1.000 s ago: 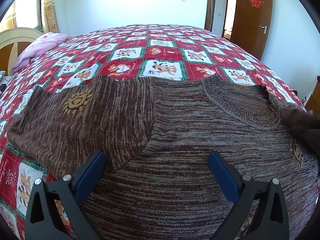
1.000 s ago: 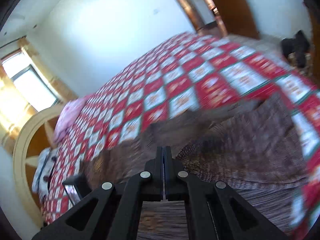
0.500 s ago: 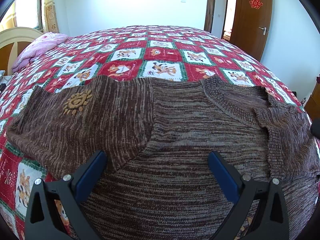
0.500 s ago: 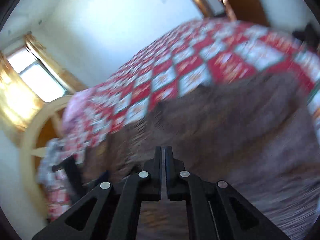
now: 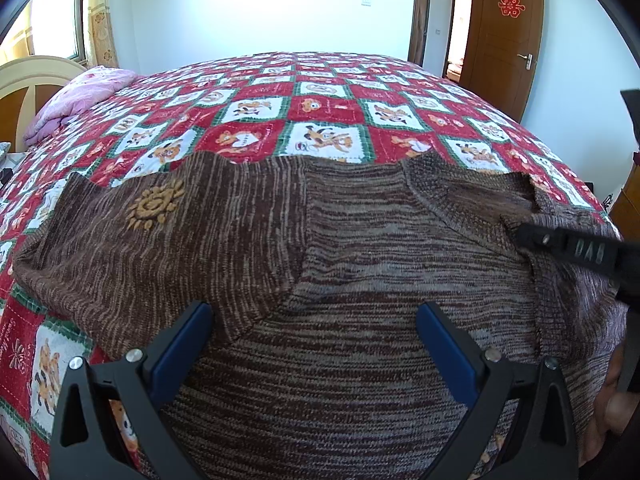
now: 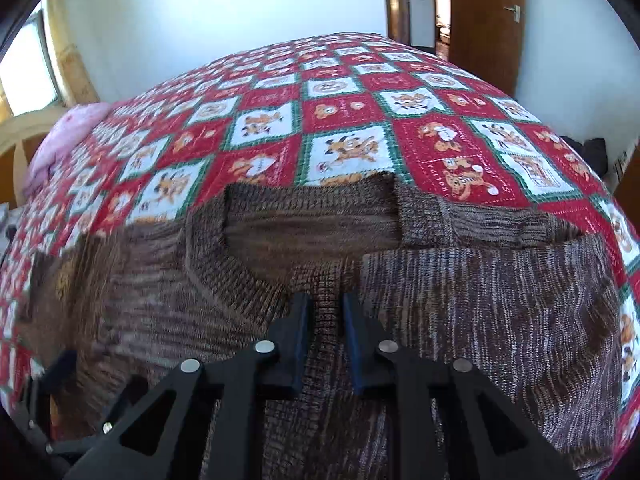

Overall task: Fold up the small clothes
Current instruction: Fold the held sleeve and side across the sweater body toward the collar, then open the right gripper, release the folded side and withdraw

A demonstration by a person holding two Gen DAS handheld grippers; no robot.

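A: What is under your hands?

B: A big bed (image 5: pixel 332 92) with a red and white blanket full of cartoon animals. Your brown sweater (image 5: pixel 360 264) lies flat on its near side, one sleeve folded across.

A: And the room?

B: White walls, a sunny window (image 5: pixel 52 12) on the left, a brown door (image 5: pixel 508 32) on the right, a pink pillow (image 5: pixel 76 100) by the headboard.

A: My claws?

B: Your left gripper (image 5: pixel 314 320) is wide apart over the sweater. Your right gripper (image 6: pixel 325 312) has just been opening a crack, near the collar (image 6: pixel 228 276), and squeezes nothing.
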